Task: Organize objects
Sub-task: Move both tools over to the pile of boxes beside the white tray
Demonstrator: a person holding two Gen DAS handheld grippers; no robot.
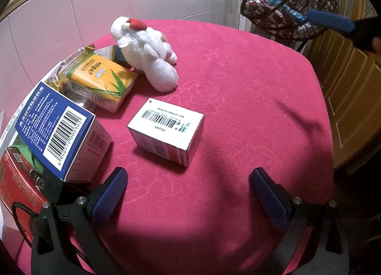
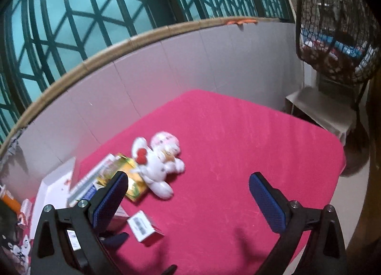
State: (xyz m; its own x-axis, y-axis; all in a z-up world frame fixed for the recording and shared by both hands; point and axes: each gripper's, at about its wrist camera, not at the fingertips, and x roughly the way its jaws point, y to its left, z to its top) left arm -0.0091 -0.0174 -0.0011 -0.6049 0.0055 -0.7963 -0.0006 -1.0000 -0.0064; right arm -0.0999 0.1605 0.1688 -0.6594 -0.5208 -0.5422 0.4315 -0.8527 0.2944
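A small white box with a barcode point(image 1: 166, 130) lies on the pink tablecloth point(image 1: 238, 108), just ahead of my open left gripper point(image 1: 188, 194), whose blue pads hold nothing. Behind it lies a white plush toy with a red bow point(image 1: 147, 53). A yellow packet point(image 1: 100, 77) and a blue box with a barcode point(image 1: 59, 132) crowd the left edge. My right gripper point(image 2: 188, 198) hangs open and empty high over the table; below it I see the plush toy point(image 2: 159, 163) and the white box point(image 2: 142, 226), both blurred.
A red box point(image 1: 16, 187) sits at the near left. A wire basket point(image 1: 288, 1) with items inside stands past the table's far right corner. A tiled wall point(image 1: 119, 1) borders the table's far and left sides. Wooden panels point(image 1: 352, 96) stand on the right.
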